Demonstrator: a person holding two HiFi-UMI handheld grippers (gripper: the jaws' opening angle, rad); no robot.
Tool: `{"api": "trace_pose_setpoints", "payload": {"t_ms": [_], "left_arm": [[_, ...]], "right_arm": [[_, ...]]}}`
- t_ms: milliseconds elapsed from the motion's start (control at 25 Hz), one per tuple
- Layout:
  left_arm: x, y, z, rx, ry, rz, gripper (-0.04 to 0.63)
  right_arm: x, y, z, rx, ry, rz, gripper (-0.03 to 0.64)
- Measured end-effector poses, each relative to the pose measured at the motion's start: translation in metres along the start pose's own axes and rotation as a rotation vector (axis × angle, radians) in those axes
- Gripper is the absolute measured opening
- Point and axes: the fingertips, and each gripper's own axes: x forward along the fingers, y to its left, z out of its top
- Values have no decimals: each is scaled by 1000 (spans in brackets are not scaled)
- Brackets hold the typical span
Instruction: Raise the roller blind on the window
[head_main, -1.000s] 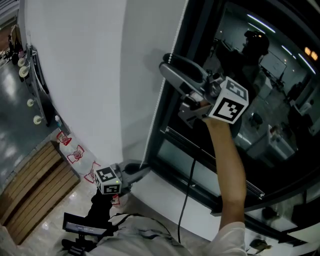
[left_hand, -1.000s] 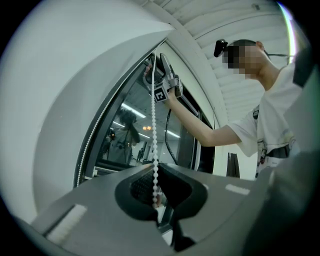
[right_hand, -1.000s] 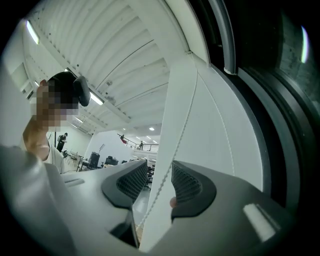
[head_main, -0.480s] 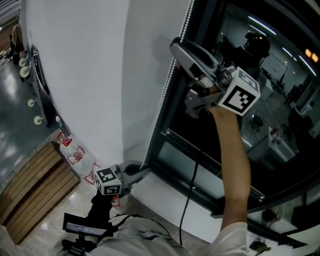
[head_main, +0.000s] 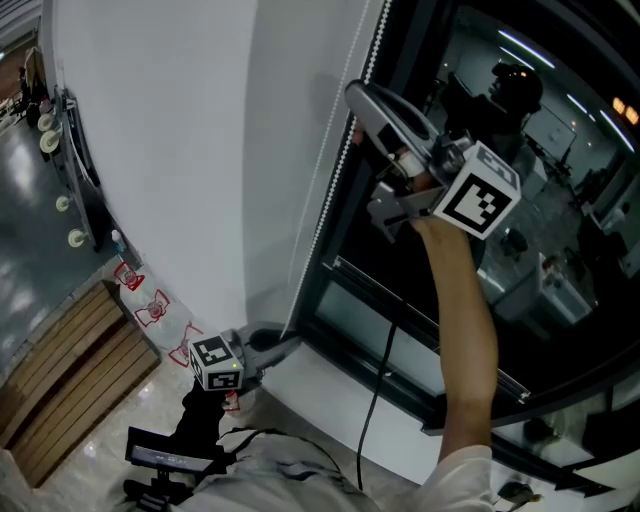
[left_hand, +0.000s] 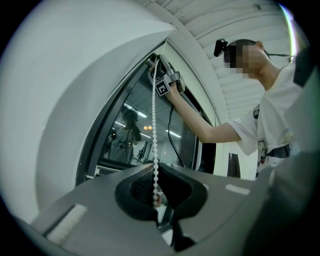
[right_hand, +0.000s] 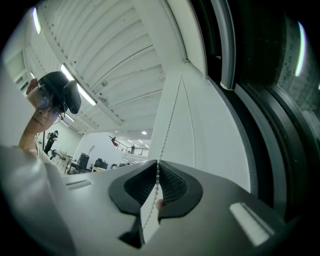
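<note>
The bead chain (head_main: 335, 180) runs taut and near-vertical down the edge of the roller blind (head_main: 180, 150), beside the dark window (head_main: 540, 200). High on the chain, the right gripper (head_main: 358, 100) has just been closing and now pinches the beads. Far below on the same chain, the left gripper (head_main: 288, 340) is clamped tight. The next pull probably goes along the chain. No readable writing, only square markers (head_main: 470, 205)

Dim interior; ceiling strip lights (right_hand: 77, 85) glare and mirror in dark window glass (head_main: 560, 150); wide-angle views bulge, corners black.
</note>
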Motion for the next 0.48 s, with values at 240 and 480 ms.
{"api": "trace_pose_setpoints", "payload": {"t_ms": [240, 480], "left_arm": [[0, -1, -4, -9, 5, -3, -2], [2, -4, -4, -13, 7, -10, -2]], "right_arm": [[-4, 11, -19, 20, 16, 8, 14], [-23, 22, -94, 91, 121, -2, 14]]}}
